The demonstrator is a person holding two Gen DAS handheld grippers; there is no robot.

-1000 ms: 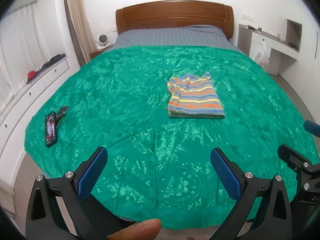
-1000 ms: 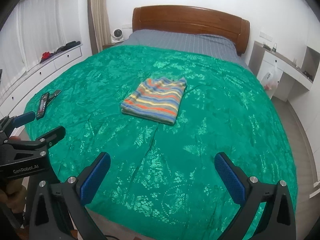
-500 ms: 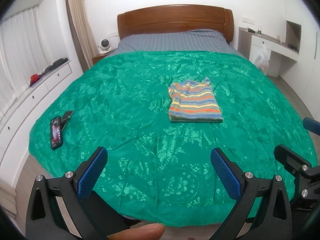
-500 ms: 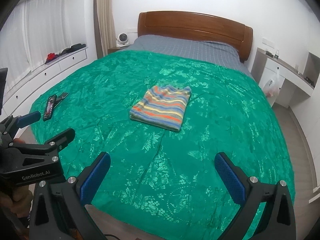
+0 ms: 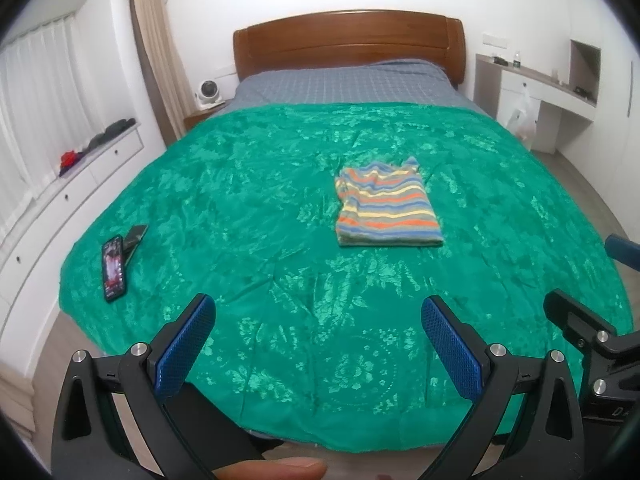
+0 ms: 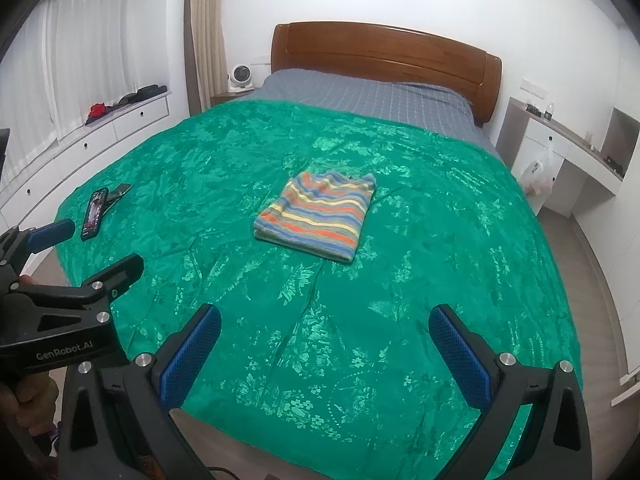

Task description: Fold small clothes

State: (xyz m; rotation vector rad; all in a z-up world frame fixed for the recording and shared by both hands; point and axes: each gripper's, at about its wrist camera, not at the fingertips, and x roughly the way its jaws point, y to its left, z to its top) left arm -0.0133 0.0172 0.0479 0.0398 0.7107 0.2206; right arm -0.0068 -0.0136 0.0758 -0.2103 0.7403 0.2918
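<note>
A wide bed (image 5: 280,184) under a green patterned cover fills both views, with a striped garment (image 5: 386,208) lying already folded into a neat rectangle near its middle, long axis running toward the headboard (image 5: 348,40). Both tools hang back at the foot of the bed, well apart from the cloth: the left gripper (image 5: 318,344) sees it ahead and slightly right, the right gripper (image 6: 324,348) nearly dead ahead, neither clearly nearer. Each pair of jaws stands wide apart, holding nothing. A phone (image 5: 113,268) rests near the cover's left edge. The garment's underside folds are hidden.
</note>
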